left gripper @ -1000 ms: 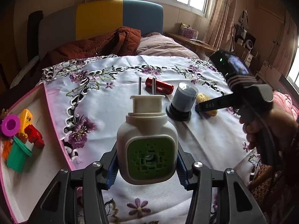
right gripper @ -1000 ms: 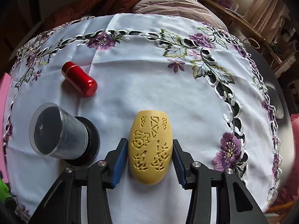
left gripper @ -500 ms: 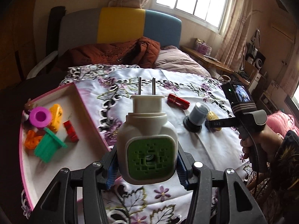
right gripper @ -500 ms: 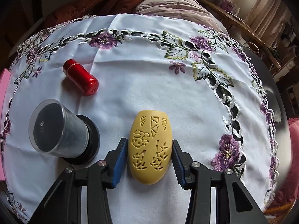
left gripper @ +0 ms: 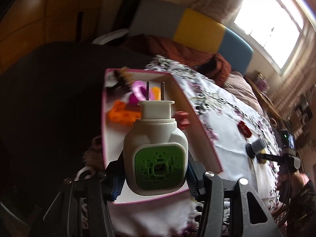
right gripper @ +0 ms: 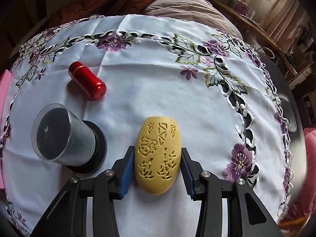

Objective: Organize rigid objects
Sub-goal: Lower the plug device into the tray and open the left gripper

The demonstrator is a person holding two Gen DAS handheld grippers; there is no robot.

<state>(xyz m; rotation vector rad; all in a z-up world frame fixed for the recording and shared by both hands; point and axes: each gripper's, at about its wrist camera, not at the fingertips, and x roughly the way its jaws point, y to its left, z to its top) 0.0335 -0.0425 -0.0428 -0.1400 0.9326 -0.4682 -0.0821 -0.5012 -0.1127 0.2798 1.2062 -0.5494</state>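
Observation:
My left gripper [left gripper: 155,169] is shut on a white plug-in device [left gripper: 156,138] with a green vented face, prongs pointing away, held above the pink-rimmed white tray [left gripper: 207,148]. Orange [left gripper: 118,115], pink [left gripper: 136,90] and red [left gripper: 182,118] toy pieces lie in that tray. In the right wrist view a yellow carved oval piece [right gripper: 158,158] lies on the embroidered tablecloth [right gripper: 158,79]. My right gripper [right gripper: 157,164] has its blue pads against both sides of it. A red metal cylinder [right gripper: 87,84] and a clear cup on a black base [right gripper: 63,134] stand to its left.
The tray sits at the table's left edge, with dark floor beyond it. A bed with brown and mauve bedding lies behind the table. The left wrist view is blurred. A person's hand [left gripper: 286,177] holds the right gripper at the table's far right.
My left gripper has swung left with the plug-in device, from over the tablecloth to over the tray, and has rolled. The right gripper has stayed around the yellow piece.

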